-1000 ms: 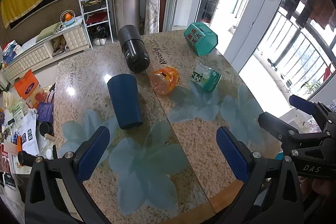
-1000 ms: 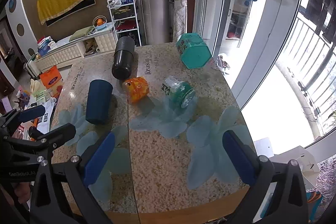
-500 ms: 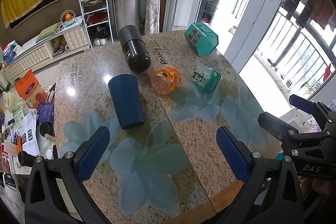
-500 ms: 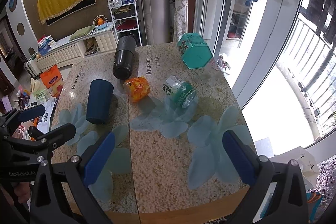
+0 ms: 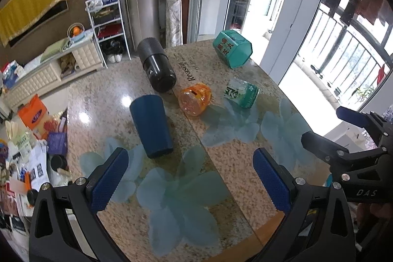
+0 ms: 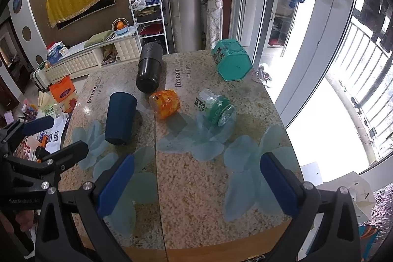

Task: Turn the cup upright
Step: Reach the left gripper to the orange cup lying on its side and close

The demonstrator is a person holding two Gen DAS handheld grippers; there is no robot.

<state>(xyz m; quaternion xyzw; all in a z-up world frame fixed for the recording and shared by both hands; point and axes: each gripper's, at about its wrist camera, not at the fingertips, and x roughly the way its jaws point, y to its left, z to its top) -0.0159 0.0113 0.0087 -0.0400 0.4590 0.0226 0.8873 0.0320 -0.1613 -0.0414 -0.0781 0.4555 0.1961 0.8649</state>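
A dark blue cup (image 5: 151, 124) lies on its side on the granite table (image 5: 221, 163), its narrower closed end toward me; it also shows in the right wrist view (image 6: 119, 117). My left gripper (image 5: 189, 179) is open and empty, held above the near part of the table, just short of the cup. My right gripper (image 6: 196, 184) is open and empty, above the near edge to the right of the cup. Each gripper shows at the edge of the other's view.
A black cylinder (image 5: 157, 71), an orange jar (image 5: 195, 102), a green-capped bottle (image 5: 242, 96) and a teal hexagonal tin (image 5: 232, 48) lie on the far half of the table. Clutter covers the floor at left. Glass balcony doors stand at right.
Both grippers have drifted slightly; the objects have shifted a little in view. Both stay open and nothing on the table has moved.
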